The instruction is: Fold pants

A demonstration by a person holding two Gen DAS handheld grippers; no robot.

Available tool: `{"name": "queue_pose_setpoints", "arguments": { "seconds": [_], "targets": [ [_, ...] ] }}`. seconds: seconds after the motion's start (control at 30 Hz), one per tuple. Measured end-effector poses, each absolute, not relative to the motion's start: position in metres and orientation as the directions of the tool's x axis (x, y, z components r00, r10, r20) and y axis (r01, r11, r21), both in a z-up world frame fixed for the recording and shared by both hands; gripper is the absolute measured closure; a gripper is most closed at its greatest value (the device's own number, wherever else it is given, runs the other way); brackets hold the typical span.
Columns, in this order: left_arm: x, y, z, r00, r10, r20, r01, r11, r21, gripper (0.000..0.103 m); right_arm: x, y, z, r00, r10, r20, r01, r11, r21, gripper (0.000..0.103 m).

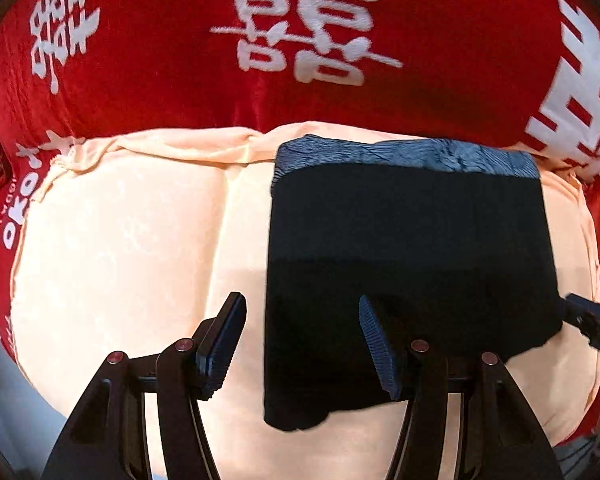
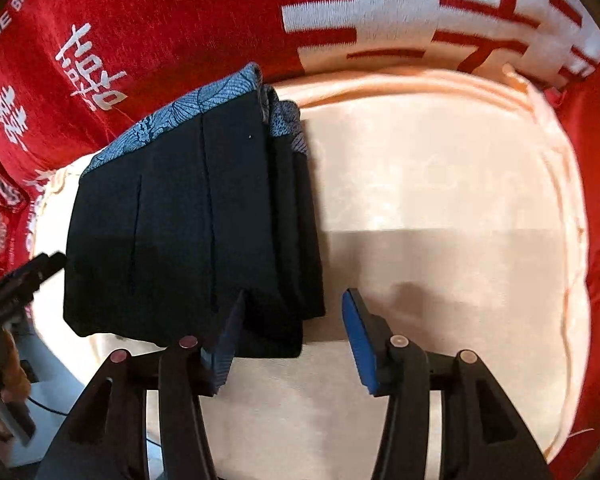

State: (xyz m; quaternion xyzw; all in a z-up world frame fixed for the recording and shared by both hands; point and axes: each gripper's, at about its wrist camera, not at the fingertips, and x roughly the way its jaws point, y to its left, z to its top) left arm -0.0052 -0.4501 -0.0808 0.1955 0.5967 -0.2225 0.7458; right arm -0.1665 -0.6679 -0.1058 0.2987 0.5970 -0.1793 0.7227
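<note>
The dark pants [image 1: 412, 240] lie folded into a compact rectangle on a cream cloth [image 1: 120, 240], their blue patterned waistband at the far end. My left gripper [image 1: 300, 312] hovers open over the bundle's left edge, one finger above the cream cloth and the other above the dark fabric. In the right wrist view the folded pants [image 2: 180, 220] show stacked layers along their right side. My right gripper [image 2: 296, 300] stands open over that near right corner, pads not pressing on it. Each gripper's tip shows in the other's view: right gripper [image 1: 592, 320], left gripper [image 2: 24, 280].
The cream cloth [image 2: 440, 200] rests on a red cover [image 1: 160, 40] printed with large white characters, which surrounds it on the far side and both flanks. Bare cream surface lies left of the pants in the left view and right of them in the right view.
</note>
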Motion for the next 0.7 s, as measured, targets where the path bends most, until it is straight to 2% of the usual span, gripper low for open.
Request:
{"name": "queue_pose_setpoints", "arguments": {
  "seconds": [0.17, 0.2, 0.23, 0.3, 0.57, 0.7],
  "targets": [
    [0.005, -0.449, -0.108, 0.123, -0.089, -0.988, 0.55, 0.835, -0.006, 0.043, -0.169, -0.666, -0.09, 0.221, 0.024, -0.975, 0.654, 0.738, 0.166, 0.05],
    [0.003, -0.449, -0.11, 0.126, -0.085, -0.988, 0.552, 0.834, -0.001, 0.038, -0.167, -0.665, -0.085, 0.232, 0.016, -0.973, 0.656, 0.736, 0.168, 0.05],
    [0.002, -0.449, -0.112, 0.136, -0.079, -0.988, 0.551, 0.834, 0.009, 0.026, -0.165, -0.663, -0.081, 0.248, 0.01, -0.969, 0.653, 0.737, 0.175, 0.05],
    [0.001, -0.449, -0.113, 0.137, -0.085, -0.987, 0.544, 0.839, 0.003, 0.019, -0.158, -0.659, -0.075, 0.271, 0.006, -0.963, 0.639, 0.747, 0.184, 0.049],
    [0.003, -0.448, -0.121, 0.108, -0.095, -0.99, 0.536, 0.844, -0.023, 0.019, -0.139, -0.641, -0.115, 0.191, 0.04, -0.981, 0.602, 0.784, 0.149, 0.048],
    [0.008, -0.45, -0.126, 0.11, -0.1, -0.989, 0.537, 0.843, -0.026, 0.019, -0.148, -0.651, -0.116, 0.214, 0.082, -0.973, 0.639, 0.742, 0.203, 0.041]
  ]
}}
